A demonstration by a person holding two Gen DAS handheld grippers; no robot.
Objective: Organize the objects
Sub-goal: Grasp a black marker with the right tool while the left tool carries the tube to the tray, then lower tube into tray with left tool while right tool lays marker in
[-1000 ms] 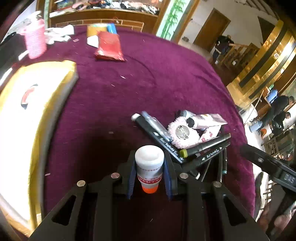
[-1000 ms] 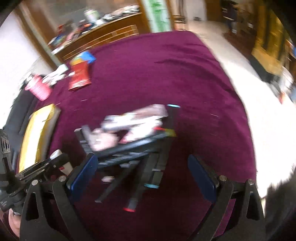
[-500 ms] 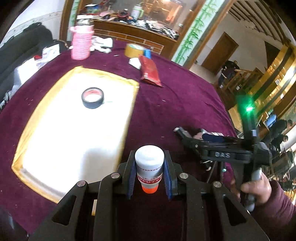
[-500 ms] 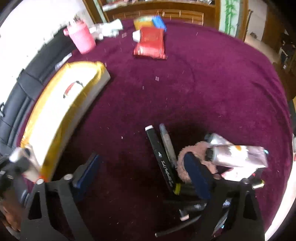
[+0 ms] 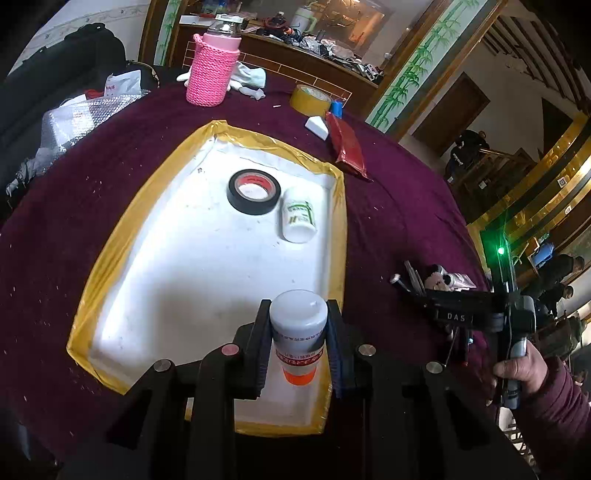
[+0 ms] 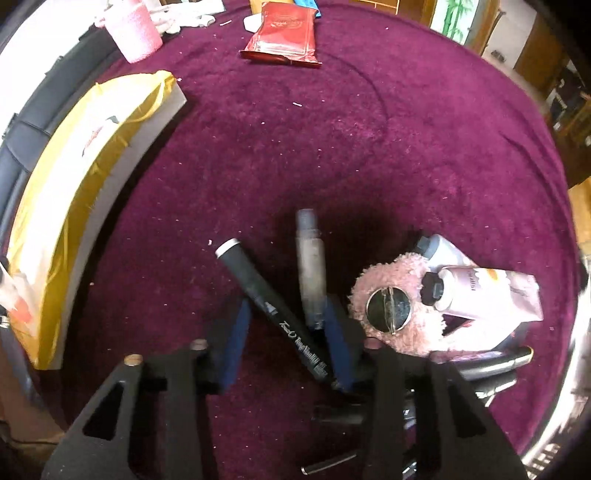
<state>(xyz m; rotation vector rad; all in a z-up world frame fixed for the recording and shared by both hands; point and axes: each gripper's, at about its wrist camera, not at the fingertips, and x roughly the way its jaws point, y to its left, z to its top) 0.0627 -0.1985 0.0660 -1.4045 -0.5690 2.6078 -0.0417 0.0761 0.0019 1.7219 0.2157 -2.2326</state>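
Note:
My left gripper [image 5: 298, 345] is shut on a white bottle with an orange band [image 5: 298, 332], held over the near right corner of the white tray with yellow tape edges [image 5: 110, 258]. A black tape roll [image 5: 253, 191] and a white bottle [image 5: 297, 219] lie in the tray. My right gripper [image 6: 286, 343] is low over a pile of pens; its jaws stand apart around a black marker [image 6: 273, 314] and a grey pen [image 6: 311, 266], not clamped. A pink fluffy mirror [image 6: 391, 306] and a pink tube [image 6: 487, 291] lie right of it.
The table is covered in purple cloth [image 6: 369, 147]. A red packet [image 6: 284, 33], a pink knitted bottle [image 5: 214, 66], a yellow tape roll [image 5: 310, 99] and bubble wrap [image 5: 81, 118] lie at the far side. The tray's side [image 6: 92, 177] shows left in the right wrist view.
My left gripper has swung left with the bottle from the pen pile to over the tray. My right gripper has come down onto the pens and its jaws have narrowed around the marker and pen.

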